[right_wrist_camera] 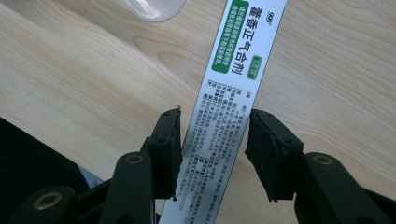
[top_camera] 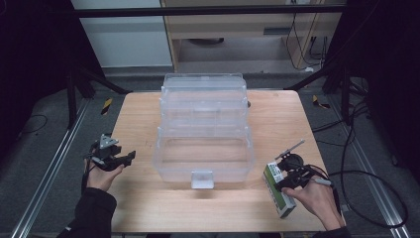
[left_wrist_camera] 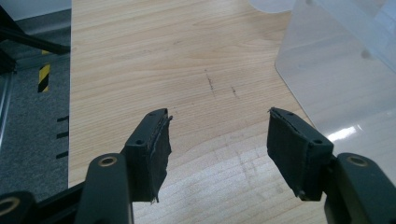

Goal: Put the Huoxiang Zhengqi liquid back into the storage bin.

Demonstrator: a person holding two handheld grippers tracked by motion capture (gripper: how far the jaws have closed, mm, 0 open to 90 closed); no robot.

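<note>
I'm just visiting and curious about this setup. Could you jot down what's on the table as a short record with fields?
surface: wooden table
centre: clear plastic box, tiers spread open
near right edge: white and green carton, lying flat
right gripper: jaws either side of the carton, a small gap showing at each pad
left gripper: open, nothing between the jaws, over bare wood

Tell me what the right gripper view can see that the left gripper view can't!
The right gripper view has a white and green box with printed writing, lying on the table between the right gripper pads; small gaps show on both sides, so they are not pressing it. The left gripper view has the left gripper standing open over bare wood, plus grey floor with a yellow and black stripe at the left. Both share the wooden table and a piece of the clear plastic bin.
</note>
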